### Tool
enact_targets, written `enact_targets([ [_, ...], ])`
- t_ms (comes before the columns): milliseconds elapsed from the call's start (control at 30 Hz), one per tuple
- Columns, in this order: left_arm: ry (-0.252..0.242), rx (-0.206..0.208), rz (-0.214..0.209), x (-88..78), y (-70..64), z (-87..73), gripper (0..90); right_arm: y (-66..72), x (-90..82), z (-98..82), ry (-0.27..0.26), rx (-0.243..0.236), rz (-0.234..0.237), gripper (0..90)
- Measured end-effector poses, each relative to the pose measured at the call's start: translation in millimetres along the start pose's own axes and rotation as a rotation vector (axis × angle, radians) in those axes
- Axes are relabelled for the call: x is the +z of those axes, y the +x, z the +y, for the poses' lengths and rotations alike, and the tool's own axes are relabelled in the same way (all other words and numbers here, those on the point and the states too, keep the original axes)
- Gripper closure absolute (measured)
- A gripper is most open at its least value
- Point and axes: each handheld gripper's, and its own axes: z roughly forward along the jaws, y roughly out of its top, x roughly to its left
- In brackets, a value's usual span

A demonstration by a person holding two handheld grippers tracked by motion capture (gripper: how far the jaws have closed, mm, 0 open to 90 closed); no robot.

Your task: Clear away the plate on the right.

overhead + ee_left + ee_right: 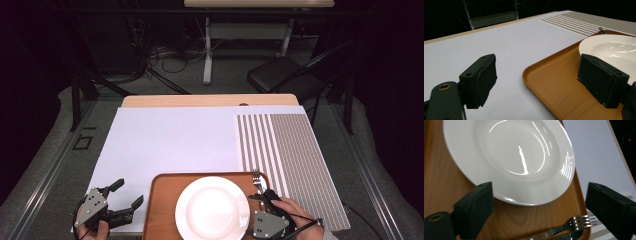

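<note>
While the right gripper [261,196] hangs over the right side of the wooden tray [162,200], its jaws stand wide apart with nothing between them. No earlier state is told here; the pads press on nothing. Just below and ahead of that gripper lies the fork [564,230], with a wood-and-rivet handle and its tines resting on the tray's far rim, pointing away from the person's hand [295,212]. In the right gripper view the fork sits low between the two black jaws, untouched, and the white plate [509,157] lies beyond it, close beside the fork but apart from it. The plate rests in the middle of the tray, empty and glossy.

The left gripper [120,197] is well apart from the right one, over the white sheet [170,140] on the table [210,100], just off the tray's left edge. Its jaws are also spread wide and hold nothing; in the left gripper view the tray's corner lies between them, with the plate behind the jaw on the tray's side. A striped mat [295,160] lies beyond the right gripper.
</note>
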Motion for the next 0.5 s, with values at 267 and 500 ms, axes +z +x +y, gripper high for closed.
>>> enact_targets([
  [267, -0.001, -0.001, 0.0, -0.2, 0.0, 0.0, 15.8, -16.4, 1.6, -9.6, -0.045, 0.2, -0.056, 0.0],
  [500, -0.002, -0.002, 0.001, -0.9, 0.4, 0.0, 15.7, -27.3, -0.4, -19.3, -0.125, 0.318, -0.087, 0.0],
])
